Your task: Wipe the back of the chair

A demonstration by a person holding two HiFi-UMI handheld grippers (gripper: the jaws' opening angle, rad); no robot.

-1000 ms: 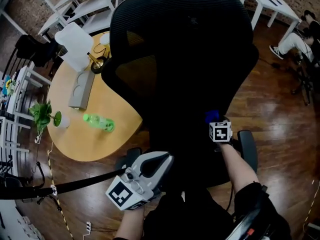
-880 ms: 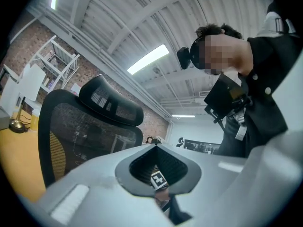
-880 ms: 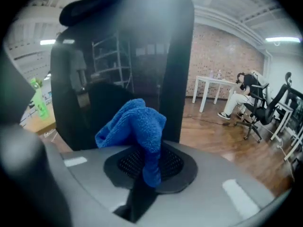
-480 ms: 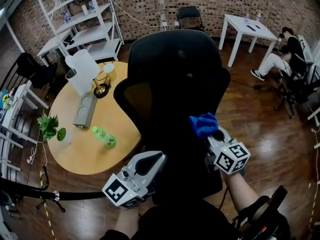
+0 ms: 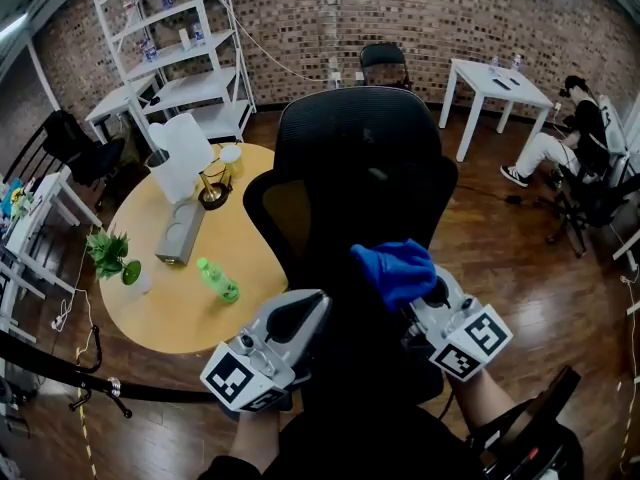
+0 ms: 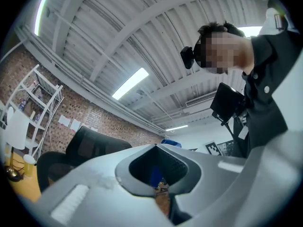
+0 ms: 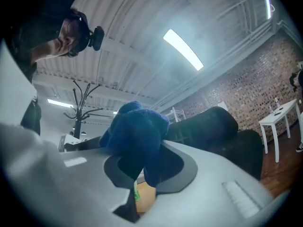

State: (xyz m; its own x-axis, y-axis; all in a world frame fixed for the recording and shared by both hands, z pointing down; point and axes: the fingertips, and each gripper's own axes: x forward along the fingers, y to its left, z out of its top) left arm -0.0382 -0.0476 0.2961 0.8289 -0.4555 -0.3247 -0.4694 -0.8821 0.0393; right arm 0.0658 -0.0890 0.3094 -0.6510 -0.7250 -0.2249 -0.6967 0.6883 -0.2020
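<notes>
Two tongs are raised in front of the person, low against the rear of the chair. The right tongs (image 5: pixel 424 290) are clamped on a blue cloth (image 5: pixel 394 267), and in the right gripper view the wad bulges up over the jaw tips and fills the gap between them. The left tongs (image 5: pixel 299 315) are closed on nothing, with the jaws meeting at the tips. They hang just beside the chair's lower edge.

The chair back (image 5: pixel 360 163), dark mesh, stands directly beyond the cloth with its rear face to the person. Whether the cloth already touches it cannot be told from the head view. Past the chair is the round wooden desk (image 5: pixel 175 313), which carries a green bottle (image 5: pixel 216 279).

To wipe well, the bunched cloth should probably meet the mesh, not the bare jaw tips. Long overlapping strokes from the top edge downward should work best, with light pressure, since mesh gives. The chair looks likely to swivel or roll, so the left tongs could steady its edge. The grip on the cloth should be kept firm, so that dragging does not pull it free.
</notes>
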